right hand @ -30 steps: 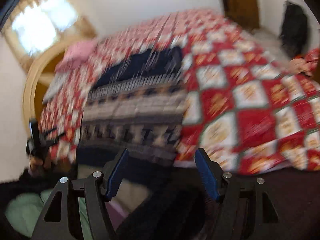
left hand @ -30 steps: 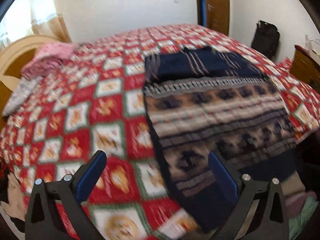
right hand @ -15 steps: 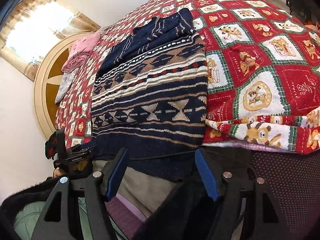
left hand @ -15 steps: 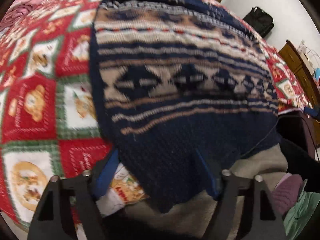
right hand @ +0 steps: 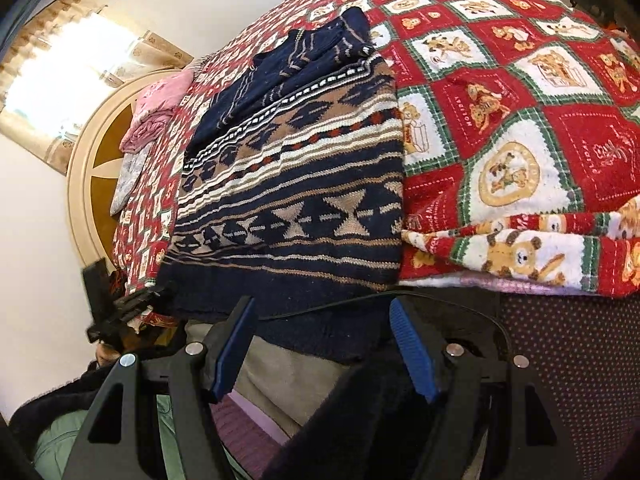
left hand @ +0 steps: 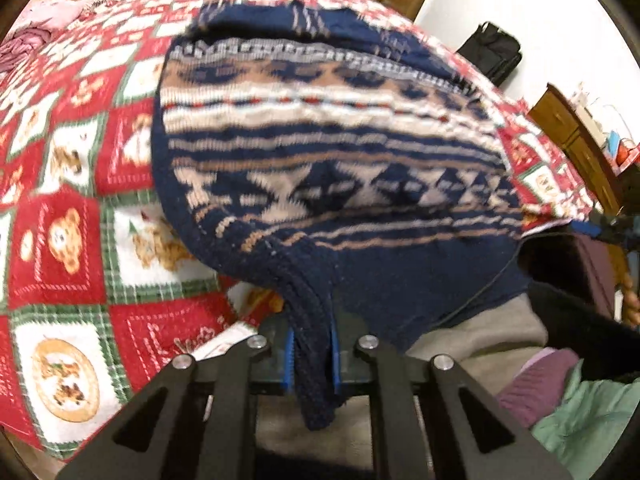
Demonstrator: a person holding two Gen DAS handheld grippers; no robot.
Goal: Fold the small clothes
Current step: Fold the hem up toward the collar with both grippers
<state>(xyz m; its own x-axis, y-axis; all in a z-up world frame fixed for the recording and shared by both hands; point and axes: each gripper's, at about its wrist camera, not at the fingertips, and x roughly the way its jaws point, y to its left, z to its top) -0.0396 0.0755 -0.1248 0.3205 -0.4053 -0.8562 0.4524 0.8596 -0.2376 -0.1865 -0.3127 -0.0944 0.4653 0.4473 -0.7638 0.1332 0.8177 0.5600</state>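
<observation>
The left tool [left hand: 313, 354] is clenched on the near hem corner of the sweater [left hand: 320, 168], the right tool [right hand: 322, 346] is released near the other corner, so the fold over the bed [right hand: 520, 128] seems only begun.

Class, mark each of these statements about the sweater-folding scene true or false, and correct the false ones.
1. The left gripper is shut on the sweater's hem. True.
2. The right gripper also grips the sweater. False: it is open, near the hem but holding nothing.
3. The sweater lies on a red, white and green bedspread. True.
4. The pink clothes lie on top of the sweater. False: they lie apart, near the headboard.
</observation>
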